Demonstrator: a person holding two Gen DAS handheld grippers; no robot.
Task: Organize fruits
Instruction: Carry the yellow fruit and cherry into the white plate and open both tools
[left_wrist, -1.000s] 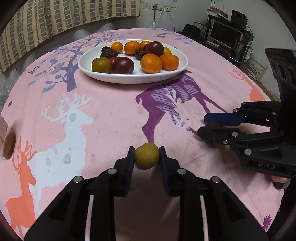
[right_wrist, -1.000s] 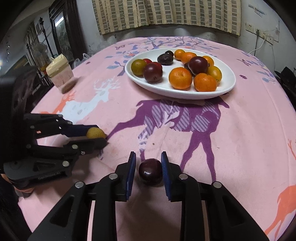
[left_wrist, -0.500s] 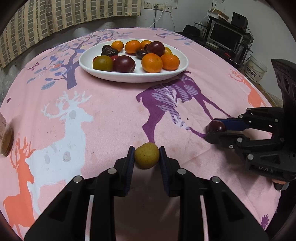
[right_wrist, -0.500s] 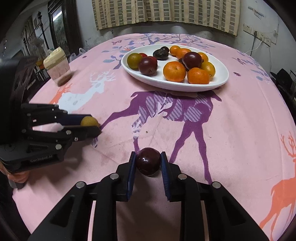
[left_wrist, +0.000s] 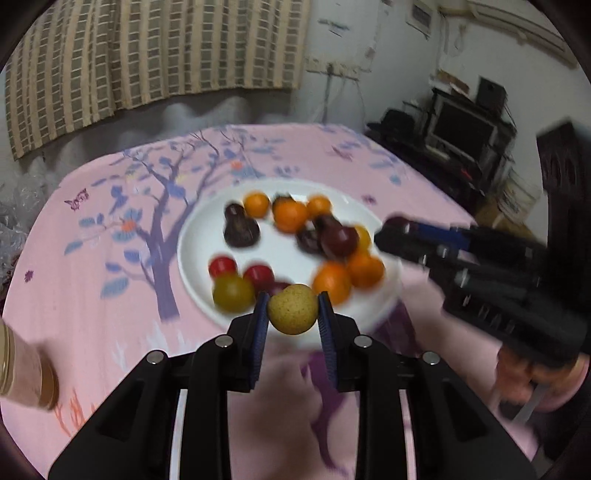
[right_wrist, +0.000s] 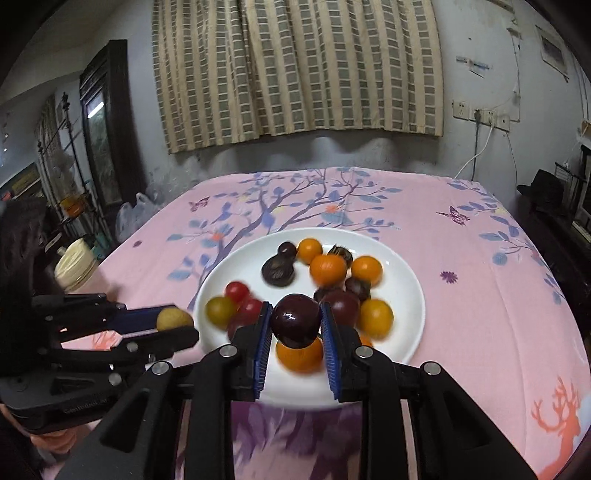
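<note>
Left gripper (left_wrist: 292, 314) jaws clamped, angled downward, right gripper (right_wrist: 295, 320) jaws clamped, angled downward

A round, speckled yellow-green fruit (left_wrist: 292, 309) is clamped between the blue pads of the left gripper (left_wrist: 292, 314), at the very tips. A glossy dark purple plum (right_wrist: 295, 320) is pinched the same way at the tips of the right gripper (right_wrist: 295, 325). Just beyond both sets of tips, a white oval plate (right_wrist: 402, 280) is seen on the pink cloth, loaded with oranges (right_wrist: 328, 269), small red tomatoes (right_wrist: 237, 291), a green-yellow fruit (right_wrist: 220, 311), further dark plums (right_wrist: 341, 304) and wrinkled dark fruits (right_wrist: 277, 272), loosely grouped and partly touching.
</note>
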